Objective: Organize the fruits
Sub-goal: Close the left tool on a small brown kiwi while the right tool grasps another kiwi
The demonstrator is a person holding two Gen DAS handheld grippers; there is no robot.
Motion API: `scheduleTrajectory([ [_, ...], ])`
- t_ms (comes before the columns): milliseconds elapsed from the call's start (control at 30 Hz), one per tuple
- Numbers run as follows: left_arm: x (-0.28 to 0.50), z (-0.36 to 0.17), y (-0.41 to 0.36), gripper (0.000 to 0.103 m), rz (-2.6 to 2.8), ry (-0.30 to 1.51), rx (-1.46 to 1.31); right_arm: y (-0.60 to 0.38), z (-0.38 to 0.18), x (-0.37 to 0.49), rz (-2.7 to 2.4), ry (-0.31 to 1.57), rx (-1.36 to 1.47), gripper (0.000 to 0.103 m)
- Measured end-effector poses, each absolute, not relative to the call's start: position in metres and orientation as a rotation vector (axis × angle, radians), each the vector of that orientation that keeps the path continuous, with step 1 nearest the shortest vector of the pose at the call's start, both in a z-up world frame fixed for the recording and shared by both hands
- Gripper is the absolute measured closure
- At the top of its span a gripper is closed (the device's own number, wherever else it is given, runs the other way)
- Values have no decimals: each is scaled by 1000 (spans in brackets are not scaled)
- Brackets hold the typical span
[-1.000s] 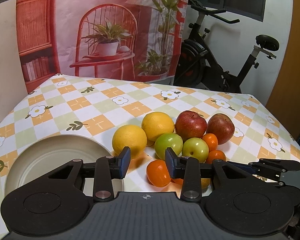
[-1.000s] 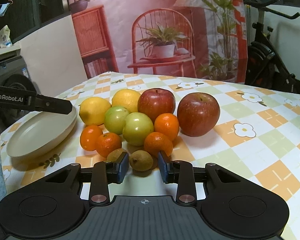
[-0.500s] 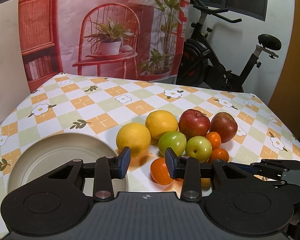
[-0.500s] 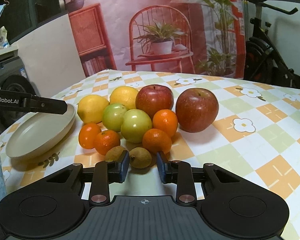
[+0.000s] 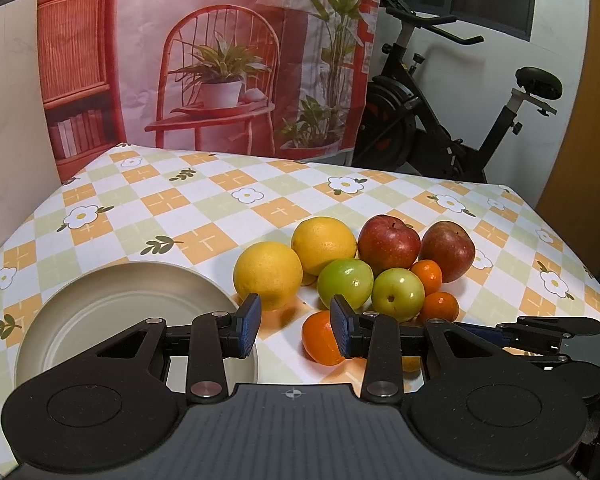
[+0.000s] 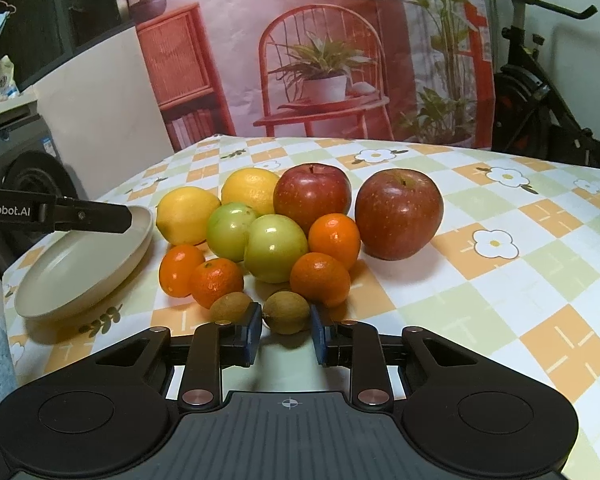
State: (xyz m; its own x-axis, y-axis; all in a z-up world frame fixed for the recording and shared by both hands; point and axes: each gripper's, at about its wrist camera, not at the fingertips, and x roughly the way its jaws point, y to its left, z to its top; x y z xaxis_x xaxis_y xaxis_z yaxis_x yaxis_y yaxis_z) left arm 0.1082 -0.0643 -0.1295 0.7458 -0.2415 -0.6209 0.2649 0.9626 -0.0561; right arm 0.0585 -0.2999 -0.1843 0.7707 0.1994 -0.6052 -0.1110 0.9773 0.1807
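A heap of fruit lies on the checked tablecloth: two yellow citrus (image 5: 268, 274), two red apples (image 6: 398, 212), two green apples (image 6: 274, 248), several tangerines (image 6: 320, 278) and two brown kiwis. My right gripper (image 6: 286, 330) is at the near edge of the heap, its jaws closing; its pads touch both sides of the right kiwi (image 6: 286, 312). The other kiwi (image 6: 230, 308) lies just left of it. My left gripper (image 5: 295, 330) hovers open and empty between the beige plate (image 5: 100, 304) and a tangerine (image 5: 320, 340).
The plate (image 6: 80, 272) sits left of the fruit near the table's left edge. An exercise bike (image 5: 440, 132) and a printed backdrop (image 5: 220, 60) stand behind the table. Bare cloth lies behind and to the right of the heap.
The right gripper's jaws have drawn in until the pads meet the kiwi. The left gripper keeps the same gap and place.
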Motion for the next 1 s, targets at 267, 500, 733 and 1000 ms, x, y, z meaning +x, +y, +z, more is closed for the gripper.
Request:
scheduleTrajectory([
  [267, 109, -130, -64, 62, -278, 680, 40, -302, -181, 51, 162, 637, 146, 79],
  [500, 109, -134, -68, 62, -315, 700, 48, -312, -177, 46, 158, 621, 95, 79],
  [733, 105, -141, -86, 69, -416, 715, 70, -334, -177, 42, 166, 631, 107, 79],
  [1000, 108, -160, -112, 77, -521, 811, 81, -352, -177, 35, 165, 605, 151, 79],
])
